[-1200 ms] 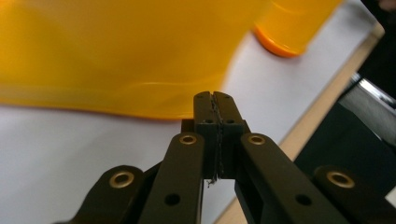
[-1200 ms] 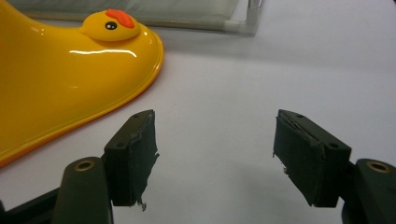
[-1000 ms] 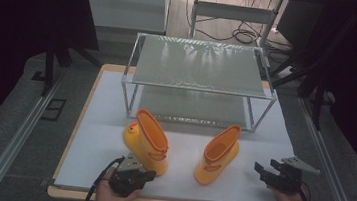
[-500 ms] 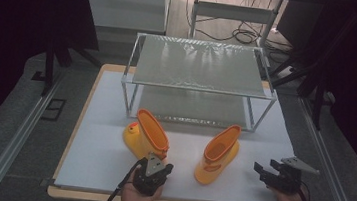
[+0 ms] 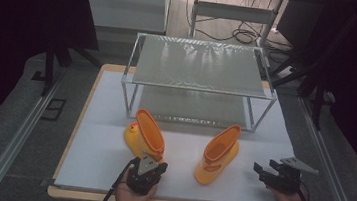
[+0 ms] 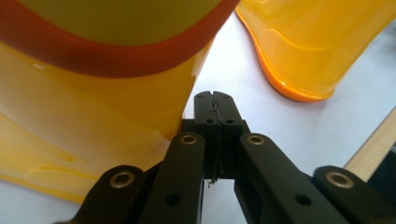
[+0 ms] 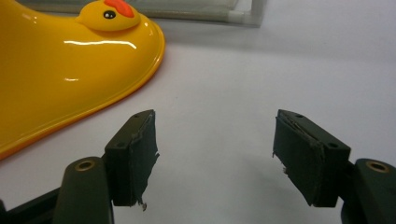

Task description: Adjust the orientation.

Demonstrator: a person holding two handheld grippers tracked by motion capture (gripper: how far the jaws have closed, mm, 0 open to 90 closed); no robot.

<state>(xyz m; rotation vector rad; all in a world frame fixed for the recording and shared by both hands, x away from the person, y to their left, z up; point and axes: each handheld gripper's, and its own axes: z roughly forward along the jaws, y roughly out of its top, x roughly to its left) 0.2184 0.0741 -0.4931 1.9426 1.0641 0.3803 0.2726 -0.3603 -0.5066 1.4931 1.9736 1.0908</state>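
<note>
Near the front edge of the white surface point(image 5: 88, 171), my left tongs point(image 5: 155, 166), pressed together, sit just beside the left boot point(image 5: 143, 136), which stands upright with its opening tilted toward me. My right tongs point(image 5: 266, 168) stand apart, empty, near the right boot point(image 5: 217, 154). Up close, both boots are cut off.

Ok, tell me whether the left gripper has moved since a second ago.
Yes. The left gripper has slid rightward along the table's near edge and now sits just below the left boot, jaws shut.
</note>
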